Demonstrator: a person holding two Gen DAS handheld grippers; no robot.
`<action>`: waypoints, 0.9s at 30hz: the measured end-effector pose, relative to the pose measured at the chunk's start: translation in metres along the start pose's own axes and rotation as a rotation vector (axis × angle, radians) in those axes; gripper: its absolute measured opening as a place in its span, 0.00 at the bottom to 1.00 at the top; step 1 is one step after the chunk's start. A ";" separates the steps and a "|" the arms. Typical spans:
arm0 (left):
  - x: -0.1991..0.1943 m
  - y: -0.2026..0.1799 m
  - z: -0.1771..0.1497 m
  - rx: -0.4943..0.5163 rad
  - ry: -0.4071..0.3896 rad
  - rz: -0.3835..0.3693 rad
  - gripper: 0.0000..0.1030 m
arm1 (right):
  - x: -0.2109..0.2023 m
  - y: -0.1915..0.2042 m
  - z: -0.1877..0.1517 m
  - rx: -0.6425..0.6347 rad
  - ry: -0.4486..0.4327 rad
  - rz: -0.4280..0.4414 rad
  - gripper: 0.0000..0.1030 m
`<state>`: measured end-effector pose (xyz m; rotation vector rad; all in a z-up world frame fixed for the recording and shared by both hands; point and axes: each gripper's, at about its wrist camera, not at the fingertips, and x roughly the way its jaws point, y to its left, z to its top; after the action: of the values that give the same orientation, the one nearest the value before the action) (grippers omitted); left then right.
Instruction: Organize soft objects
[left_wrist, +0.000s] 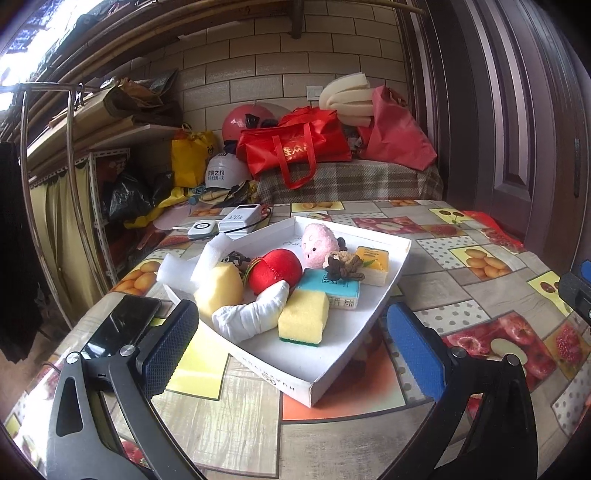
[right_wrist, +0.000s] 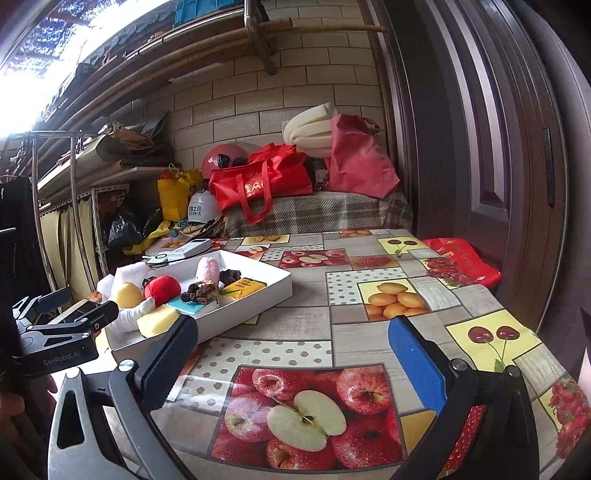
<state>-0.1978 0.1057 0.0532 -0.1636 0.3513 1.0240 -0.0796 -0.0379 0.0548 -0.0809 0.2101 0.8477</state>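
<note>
Both tongs, L (left_wrist: 291, 332) & R (right_wrist: 291, 354), apart, empty; white tray (left_wrist: 343, 354) w/ soft items nearby

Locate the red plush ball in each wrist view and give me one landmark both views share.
Left wrist view: the red plush ball sits mid-frame inside the white tray, left of the pink plush.
Right wrist view: it lies at left of centre in the same tray, beside the pale yellow sponge.
Shared landmark: the red tote bag behind the table.
</note>
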 end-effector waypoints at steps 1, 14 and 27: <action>-0.004 -0.003 -0.001 0.004 -0.002 0.021 1.00 | -0.005 0.000 -0.001 -0.004 -0.016 -0.012 1.00; -0.020 -0.025 -0.007 0.057 0.008 0.036 1.00 | -0.014 -0.019 -0.011 0.084 0.002 -0.165 1.00; -0.014 -0.020 -0.008 0.032 0.044 0.011 1.00 | -0.020 -0.021 -0.015 0.082 -0.016 -0.125 1.00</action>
<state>-0.1888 0.0821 0.0502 -0.1559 0.4082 1.0259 -0.0788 -0.0688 0.0443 -0.0105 0.2227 0.7144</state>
